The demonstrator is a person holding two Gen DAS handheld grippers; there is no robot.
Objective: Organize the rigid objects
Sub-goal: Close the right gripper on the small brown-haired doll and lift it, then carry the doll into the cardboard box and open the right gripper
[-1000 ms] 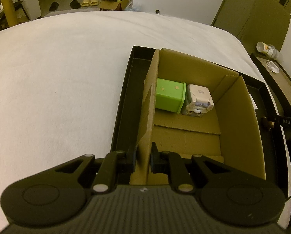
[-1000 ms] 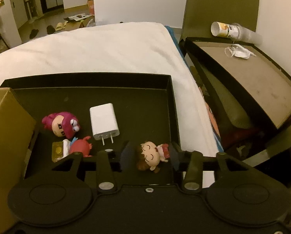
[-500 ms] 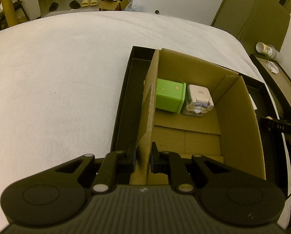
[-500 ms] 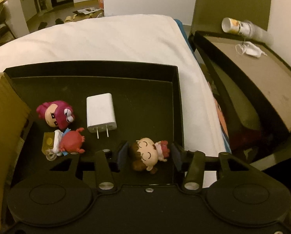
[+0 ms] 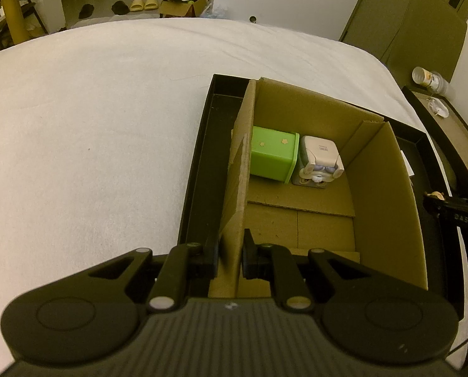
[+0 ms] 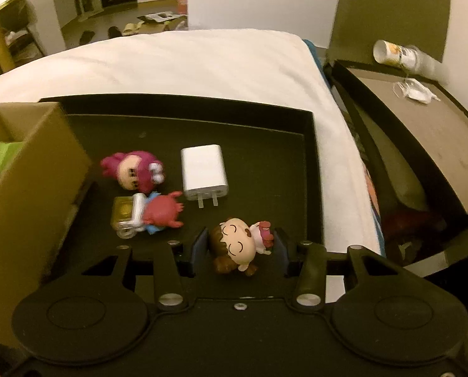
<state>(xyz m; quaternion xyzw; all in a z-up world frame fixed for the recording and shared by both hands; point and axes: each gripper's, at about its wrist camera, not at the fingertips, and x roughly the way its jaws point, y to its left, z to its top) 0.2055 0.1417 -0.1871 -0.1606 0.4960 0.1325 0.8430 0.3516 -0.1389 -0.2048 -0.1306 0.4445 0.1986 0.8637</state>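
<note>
Right gripper (image 6: 239, 245) clamps a brown-haired closed-eyed doll figurine (image 6: 238, 245); left gripper (image 5: 229, 253) pinches the brown cardboard box's (image 5: 387, 204) nine-o'clock wall.

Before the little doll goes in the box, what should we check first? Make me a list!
1. Right gripper shut on the brown-haired doll figurine: ok.
2. Doll lifted off the black tray: cannot tell.
3. Left gripper pinching the cardboard box wall to steady it: ok.
4. Free floor in the box in front of the green cube and white cube toy: ok.
5. Path past the red crab toy and white charger: cannot tell.
</note>
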